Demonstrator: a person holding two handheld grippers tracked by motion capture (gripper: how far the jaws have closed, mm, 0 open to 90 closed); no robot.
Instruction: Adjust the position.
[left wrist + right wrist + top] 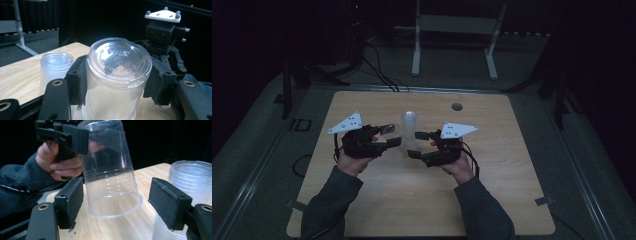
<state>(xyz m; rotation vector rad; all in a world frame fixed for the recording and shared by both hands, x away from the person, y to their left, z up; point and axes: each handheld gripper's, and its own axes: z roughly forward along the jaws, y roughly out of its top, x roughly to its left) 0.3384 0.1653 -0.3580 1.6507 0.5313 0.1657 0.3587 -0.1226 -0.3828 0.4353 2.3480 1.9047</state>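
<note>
Left gripper view shows the left gripper (113, 82) clamped around an upturned clear cup (115, 82), held just above the table (20, 75) beside the stack of cups (56, 67). The right gripper (116, 205) straddles its rim, jaws apart, not pressing. It should close gently low on the wall, keeping the cup from buckling.

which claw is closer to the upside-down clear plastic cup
Left. The left claw is shut on the upside-down clear plastic cup near its base; the right claw straddles its rim, pads apart from it.
</note>
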